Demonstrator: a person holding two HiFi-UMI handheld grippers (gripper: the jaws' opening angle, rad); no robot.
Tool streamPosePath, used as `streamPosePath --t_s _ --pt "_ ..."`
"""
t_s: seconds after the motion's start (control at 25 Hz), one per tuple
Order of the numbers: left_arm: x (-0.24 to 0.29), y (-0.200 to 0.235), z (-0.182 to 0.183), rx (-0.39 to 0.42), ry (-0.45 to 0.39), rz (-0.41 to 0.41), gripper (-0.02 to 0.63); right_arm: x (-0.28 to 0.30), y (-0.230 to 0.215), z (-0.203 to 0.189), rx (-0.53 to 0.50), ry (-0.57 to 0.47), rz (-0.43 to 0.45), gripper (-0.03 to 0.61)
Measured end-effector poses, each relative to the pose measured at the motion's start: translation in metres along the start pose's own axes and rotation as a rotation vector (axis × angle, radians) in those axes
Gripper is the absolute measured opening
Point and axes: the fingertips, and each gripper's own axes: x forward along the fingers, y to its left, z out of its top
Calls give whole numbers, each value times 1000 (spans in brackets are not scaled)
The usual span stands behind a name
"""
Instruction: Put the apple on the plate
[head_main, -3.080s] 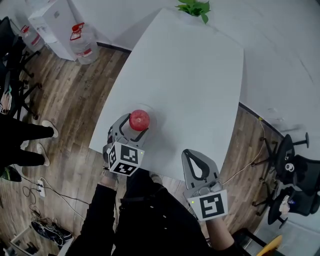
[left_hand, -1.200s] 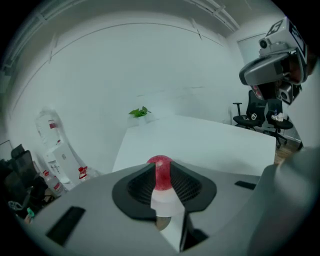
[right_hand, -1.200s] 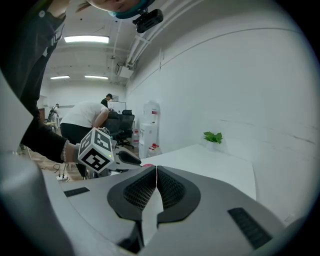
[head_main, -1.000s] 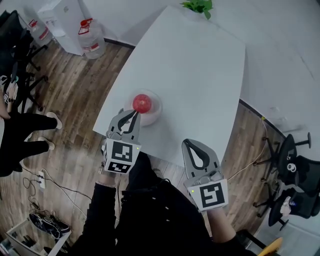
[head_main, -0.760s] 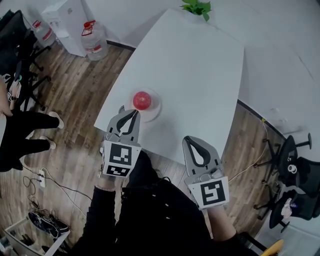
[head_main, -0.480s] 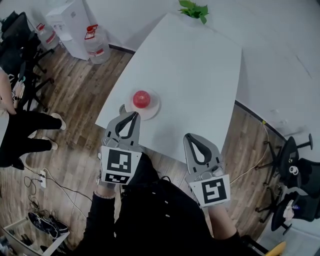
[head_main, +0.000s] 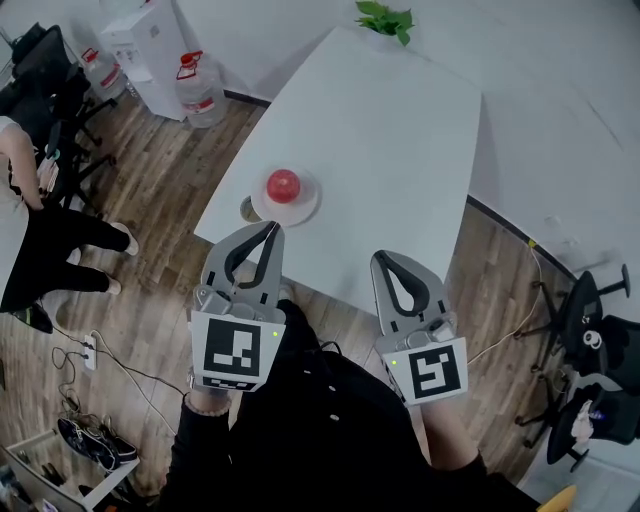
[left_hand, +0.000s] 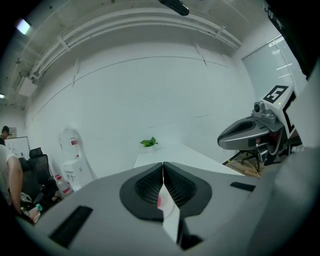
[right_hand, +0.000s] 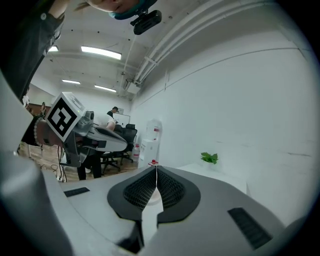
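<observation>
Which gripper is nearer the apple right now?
Left. The left gripper is just on the person's side of the apple on its plate; the right gripper is farther, off to its right.

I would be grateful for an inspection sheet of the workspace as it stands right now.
Surface: white table, mostly bare.
Job's things: red apple sits on the plate, near the table's near left corner.
Clutter: small round item beside the plate, too small to identify; potted plant at the far end.
Grippers: left gripper and right gripper both shut and empty, held short of the table's near edge.
Cables: cable and power strip on the floor at left; thin cable at right.
Surroundings: wood floor, water bottles, office chairs, a person standing at left.
</observation>
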Motion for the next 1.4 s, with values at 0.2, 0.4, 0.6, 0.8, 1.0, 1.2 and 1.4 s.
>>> streamPosePath --t_s 0.2,0.4,0.6,0.8,1.0,1.2,1.4 --pt "-16 -14 7 -7 8 11 17 -11 -3 9 -22 -32 -4 41" --pt "-27 -19 13 -25 14 21 17 -16 -1 18 -35 -55 6 41" --pt "-33 -20 17 -23 2 27 17 -17 5 24 -48 -70 21 41" --pt "-35 -20 17 -22 3 31 17 -18 7 26 -57 -81 25 41" --pt "-34 -18 15 -30 6 27 17 -19 9 27 -64 -78 23 41" --pt "-30 -15 18 -37 0 36 17 -19 6 23 -67 -66 19 41" --pt "-31 -15 18 -35 -3 36 17 -20 7 20 -65 -61 15 41"
